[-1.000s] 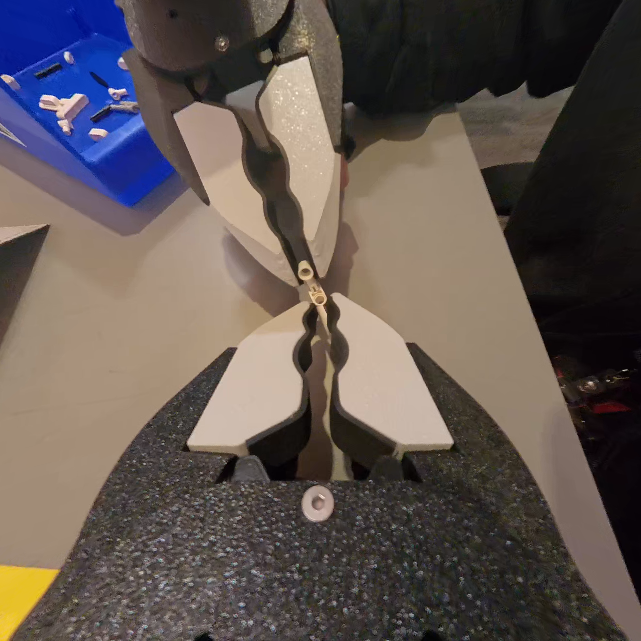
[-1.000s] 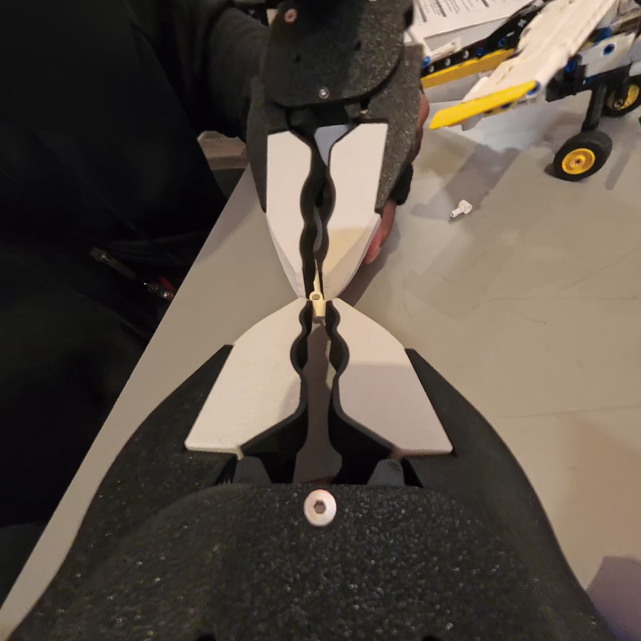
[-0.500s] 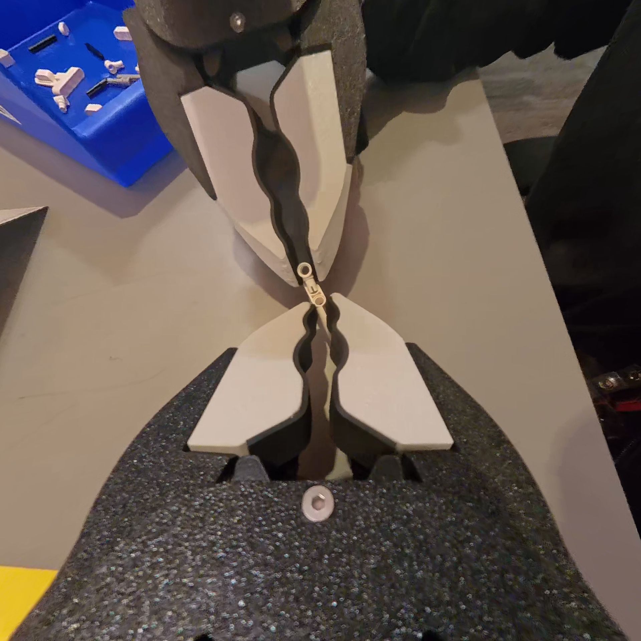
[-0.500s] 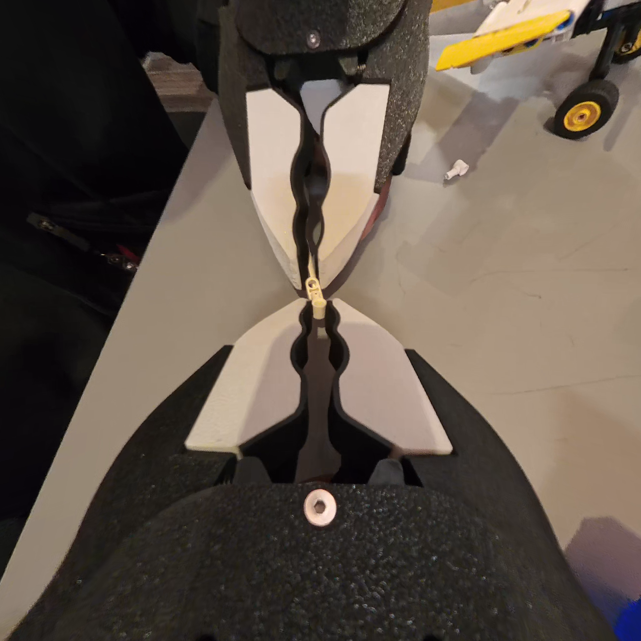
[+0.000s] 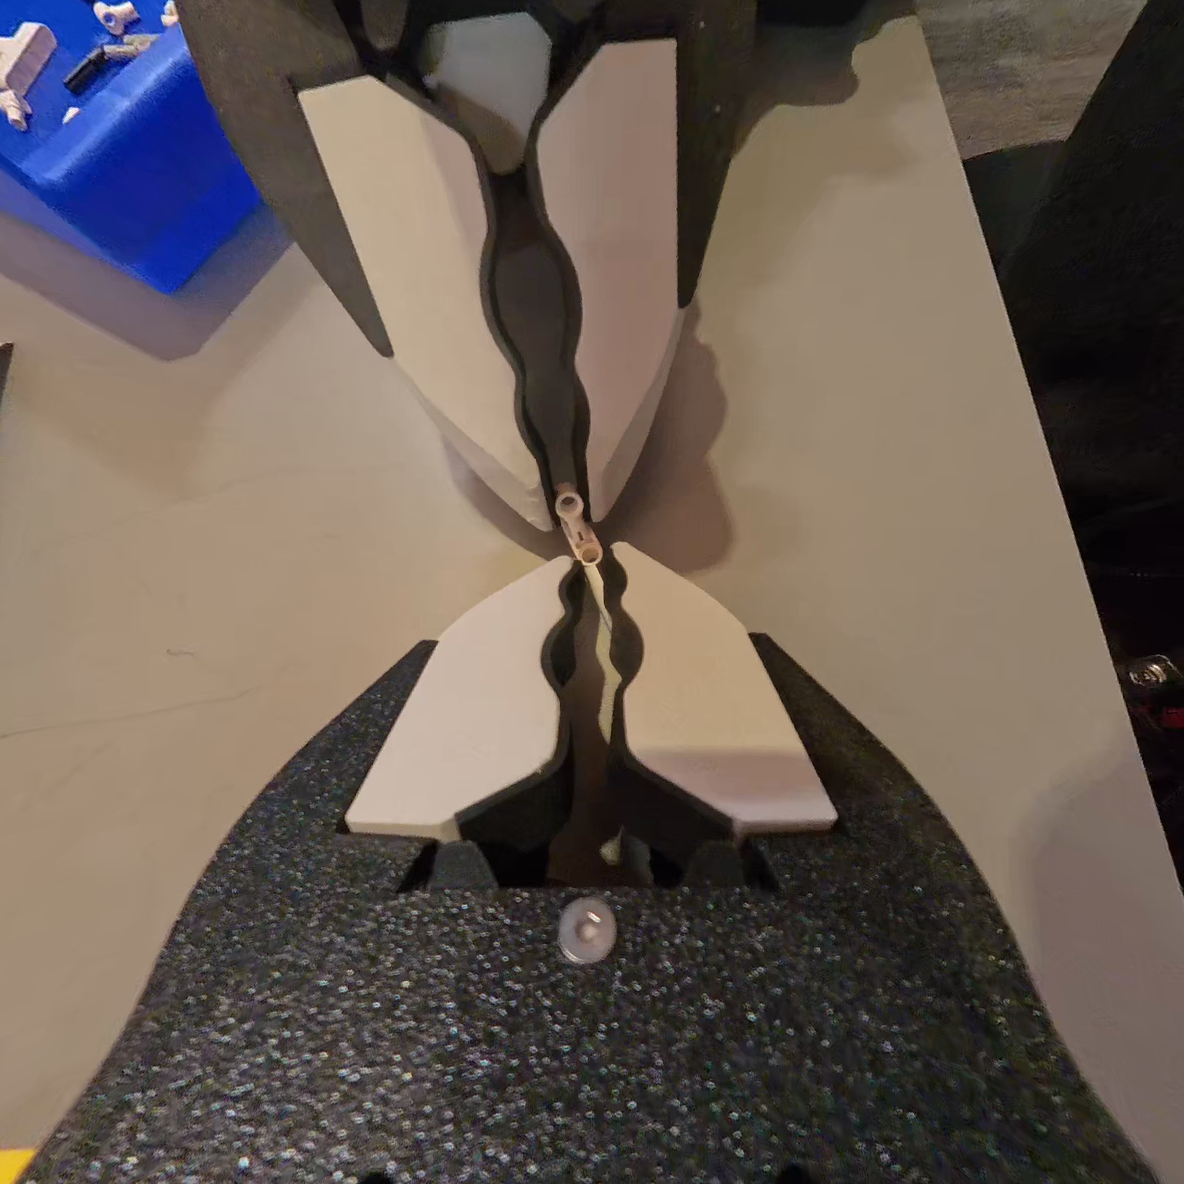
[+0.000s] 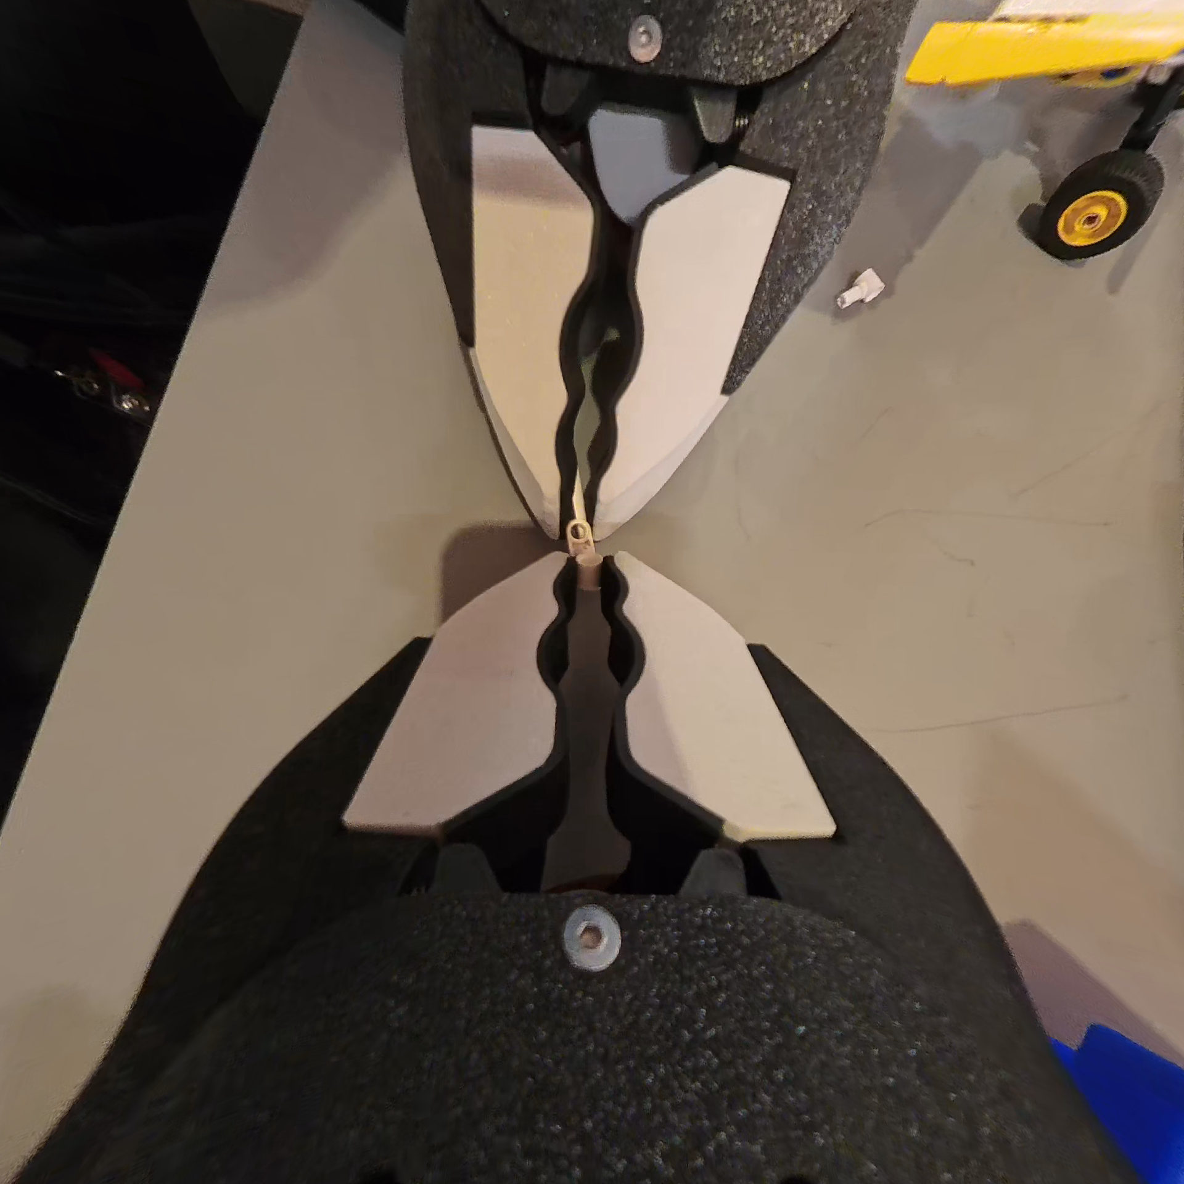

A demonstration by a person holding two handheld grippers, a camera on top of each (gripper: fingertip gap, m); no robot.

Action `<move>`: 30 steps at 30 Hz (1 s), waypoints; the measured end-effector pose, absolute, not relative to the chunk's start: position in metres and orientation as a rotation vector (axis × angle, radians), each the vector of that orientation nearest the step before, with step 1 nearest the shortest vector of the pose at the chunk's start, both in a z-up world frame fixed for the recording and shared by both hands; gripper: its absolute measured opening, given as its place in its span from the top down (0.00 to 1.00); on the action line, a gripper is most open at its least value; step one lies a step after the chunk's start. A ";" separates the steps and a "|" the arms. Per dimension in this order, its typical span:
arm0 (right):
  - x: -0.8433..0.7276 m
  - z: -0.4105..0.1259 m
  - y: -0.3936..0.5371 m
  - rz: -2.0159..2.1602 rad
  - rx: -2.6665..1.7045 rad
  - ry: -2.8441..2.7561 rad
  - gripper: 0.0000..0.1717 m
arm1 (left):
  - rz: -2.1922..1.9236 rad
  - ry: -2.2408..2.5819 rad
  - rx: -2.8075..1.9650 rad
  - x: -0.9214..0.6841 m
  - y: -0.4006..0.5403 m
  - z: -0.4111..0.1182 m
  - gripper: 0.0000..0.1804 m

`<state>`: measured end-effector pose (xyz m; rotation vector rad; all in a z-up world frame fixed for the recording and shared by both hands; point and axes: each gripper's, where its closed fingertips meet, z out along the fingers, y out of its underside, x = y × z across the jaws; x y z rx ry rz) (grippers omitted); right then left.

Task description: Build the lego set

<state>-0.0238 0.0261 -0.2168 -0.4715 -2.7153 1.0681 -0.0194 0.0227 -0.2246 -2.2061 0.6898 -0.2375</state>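
My two grippers meet tip to tip above the grey table (image 5: 192, 576). My left gripper (image 5: 592, 559) is shut on a thin cream rod (image 5: 602, 615) that runs back between its fingers. A small cream connector with holes (image 5: 580, 532) sits on the rod's front end. My right gripper (image 6: 589, 562) is shut on a short tan peg (image 6: 588, 576), whose end meets the connector (image 6: 578, 537). In the left wrist view the right gripper (image 5: 570, 512) comes in from the top. In the right wrist view the left gripper (image 6: 578, 522) comes in from the top.
A blue bin (image 5: 128, 147) with several small pale and black parts stands at the far left. A yellow and white model vehicle with a black wheel (image 6: 1095, 218) stands at the far right, with a loose white peg (image 6: 858, 289) near it. The table edge (image 5: 1025, 448) is close. Both grippers' tips are close together, under 4 cm apart.
Both grippers stay shut and tip to tip. Each looms larger in the other's view, and the bin and model have slid toward the frame edges. The rod and peg have not shifted in their grasps.
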 end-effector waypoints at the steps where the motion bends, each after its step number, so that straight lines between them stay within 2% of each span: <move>1: -0.024 -0.217 0.026 1.050 -0.463 -2.712 0.96 | -0.240 0.687 -2.207 -0.020 0.023 -0.225 0.97; 17: -0.022 -0.221 0.031 0.603 -0.270 -2.748 0.96 | -0.204 0.725 -2.225 -0.018 0.024 -0.228 0.97; 30: -0.023 -0.217 0.030 0.606 -0.304 -2.788 0.96 | -0.149 0.733 -2.187 -0.018 0.026 -0.223 0.97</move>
